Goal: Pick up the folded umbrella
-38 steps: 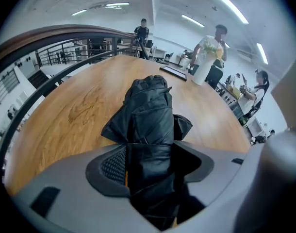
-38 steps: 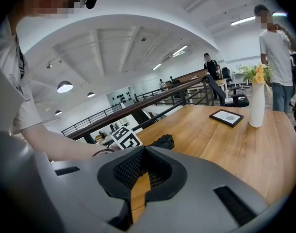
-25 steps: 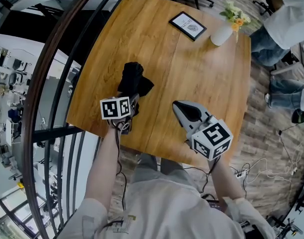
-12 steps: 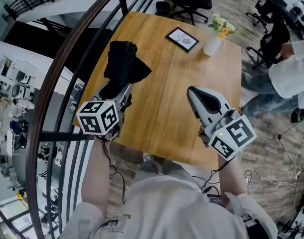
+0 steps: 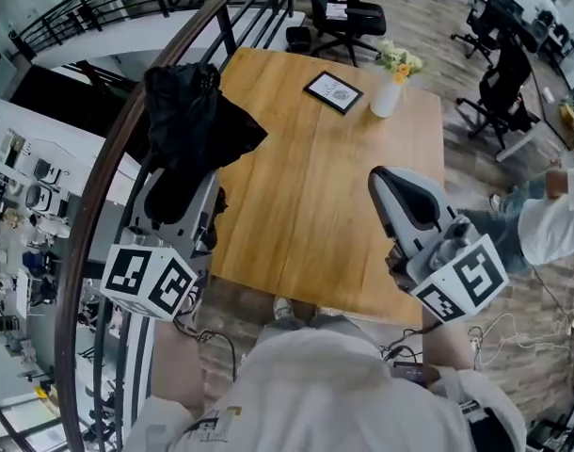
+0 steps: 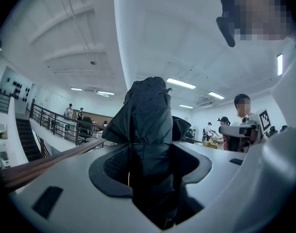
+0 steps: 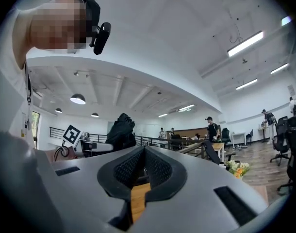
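The folded black umbrella [image 5: 188, 130] is up in the air above the wooden table's [image 5: 334, 186] left edge, its loose fabric bunched above the jaws. My left gripper [image 5: 179, 188] is shut on its lower part; in the left gripper view the umbrella [image 6: 148, 125] fills the gap between the jaws of the left gripper [image 6: 150, 165]. My right gripper [image 5: 385, 181] hovers over the table's right side, shut with nothing in it. In the right gripper view its tips [image 7: 143, 152] meet, and the umbrella [image 7: 121, 132] shows off to the left.
A framed picture [image 5: 333, 91] and a white vase of flowers [image 5: 389, 92] stand at the table's far end. A curved dark railing [image 5: 118, 168] runs close along the left. Office chairs [image 5: 348, 17] stand beyond the table, and a person [image 5: 550, 224] is at the right.
Both grippers have risen well above the table. The left one has carried the umbrella up off the tabletop and out toward the left edge.
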Demonstrator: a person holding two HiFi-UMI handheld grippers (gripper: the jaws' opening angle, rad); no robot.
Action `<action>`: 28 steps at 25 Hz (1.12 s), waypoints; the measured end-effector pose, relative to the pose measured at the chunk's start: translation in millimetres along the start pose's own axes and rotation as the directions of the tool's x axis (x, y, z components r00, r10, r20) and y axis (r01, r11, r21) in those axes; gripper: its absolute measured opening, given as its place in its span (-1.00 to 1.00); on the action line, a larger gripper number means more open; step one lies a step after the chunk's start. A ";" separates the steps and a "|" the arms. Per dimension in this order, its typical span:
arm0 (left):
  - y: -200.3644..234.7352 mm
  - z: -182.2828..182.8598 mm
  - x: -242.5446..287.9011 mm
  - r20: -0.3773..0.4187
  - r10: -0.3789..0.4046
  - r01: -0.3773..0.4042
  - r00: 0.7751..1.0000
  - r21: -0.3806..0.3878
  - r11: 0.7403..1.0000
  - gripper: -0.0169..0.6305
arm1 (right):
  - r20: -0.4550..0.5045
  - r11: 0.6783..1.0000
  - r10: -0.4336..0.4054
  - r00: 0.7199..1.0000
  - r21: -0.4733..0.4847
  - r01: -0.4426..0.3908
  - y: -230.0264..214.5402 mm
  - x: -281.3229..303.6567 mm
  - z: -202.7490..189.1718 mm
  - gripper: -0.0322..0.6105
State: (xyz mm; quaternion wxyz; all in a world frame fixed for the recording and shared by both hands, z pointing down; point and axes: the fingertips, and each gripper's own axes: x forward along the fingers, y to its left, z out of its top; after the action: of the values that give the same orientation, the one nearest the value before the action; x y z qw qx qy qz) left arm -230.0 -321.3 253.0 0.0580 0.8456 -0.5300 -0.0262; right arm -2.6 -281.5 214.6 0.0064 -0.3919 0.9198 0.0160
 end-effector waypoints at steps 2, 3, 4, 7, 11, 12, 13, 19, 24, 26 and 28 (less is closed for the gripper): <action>-8.9 17.1 -7.4 0.036 -0.005 0.005 0.999 0.015 1.000 -0.15 | 0.006 1.000 -0.007 1.000 -0.010 0.007 -5.3 -5.2 6.4 -0.81; -13.0 23.5 -8.3 0.048 -0.014 0.013 0.999 0.017 1.000 -0.15 | 0.006 1.000 -0.010 1.000 -0.014 0.011 -9.5 -6.0 8.0 -0.81; -16.9 29.2 -8.2 0.056 -0.027 0.026 0.998 0.015 1.000 -0.15 | 0.005 1.000 -0.012 1.000 -0.016 0.012 -13.9 -5.7 9.3 -0.81; -26.0 44.9 -10.0 0.081 -0.061 0.059 0.995 0.024 0.998 -0.15 | 0.000 1.000 -0.012 1.000 -0.021 0.012 -20.7 -1.9 13.5 -0.81; -39.7 44.8 -29.3 0.114 -0.059 0.050 0.992 0.080 0.996 -0.15 | -0.014 1.000 -0.001 1.000 -0.024 0.001 -12.2 -10.7 5.5 -0.81; -43.3 41.1 -34.9 0.119 -0.056 0.045 0.991 0.091 0.995 -0.15 | -0.016 1.000 0.001 1.000 -0.024 -0.001 -9.5 -15.2 1.9 -0.81; -46.8 37.2 -39.5 0.123 -0.054 0.042 0.991 0.098 0.994 -0.15 | -0.017 1.000 0.001 1.000 -0.026 -0.002 -7.6 -19.4 -1.0 -0.81; -56.5 10.7 -49.7 0.120 -0.040 0.031 0.992 0.073 0.997 -0.15 | -0.031 0.999 0.005 0.999 -0.044 -0.007 -6.3 -30.2 -10.5 -0.81; -52.5 -10.3 -49.6 0.087 -0.028 0.024 0.996 0.050 0.998 -0.15 | -0.059 0.999 0.015 0.998 -0.042 -0.017 -3.8 -29.1 -23.5 -0.81; -52.9 -14.9 -46.9 0.072 -0.025 0.020 0.997 0.066 0.998 -0.15 | -0.066 0.999 0.016 0.998 -0.040 -0.019 -5.7 -28.6 -26.4 -0.81; -54.8 -15.6 -43.6 0.064 -0.023 0.018 0.998 0.074 0.997 -0.15 | -0.067 0.999 0.016 0.998 -0.041 -0.019 -9.2 -28.5 -25.9 -0.81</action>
State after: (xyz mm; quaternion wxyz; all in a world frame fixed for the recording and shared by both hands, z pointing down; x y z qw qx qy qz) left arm -198.4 -257.4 260.9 0.0091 0.8513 -0.5234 -0.0348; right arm 23.7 -268.3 240.9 -0.0325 -0.3842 0.9224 0.0223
